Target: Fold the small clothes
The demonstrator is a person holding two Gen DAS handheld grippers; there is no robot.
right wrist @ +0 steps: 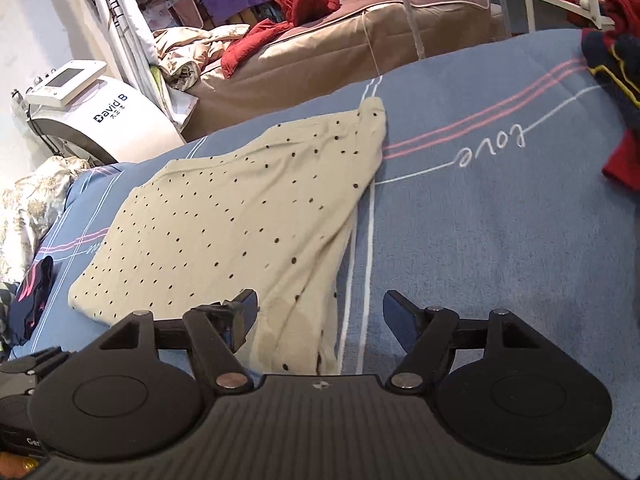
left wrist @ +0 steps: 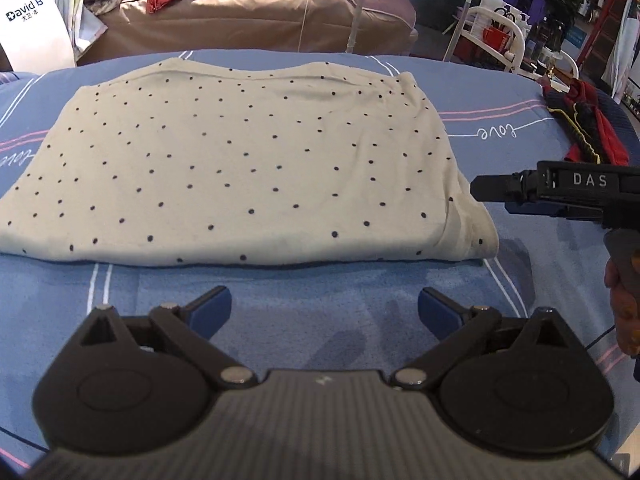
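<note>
**Across the blue bedspread: dotted garment folded flat, both grippers wide and empty**

Across the blue bedspread (left wrist: 500, 152), with its pink and white stripes and "love" lettering, lies the beige dotted garment (left wrist: 240, 160), folded into a flat, broad rectangle around the middle of the surface. Towards the far right corner sits a bundle of red and navy clothes (left wrist: 588, 132), well apart from it. Nearer the front edge, the left gripper (left wrist: 324, 312) hangs just short of the garment's near hem, jaws spread wide, nothing between them. At the garment's right edge comes the right gripper (right wrist: 320, 312), jaws equally wide apart; the garment's near right corner lies between and below the fingers, not pinched.
</note>
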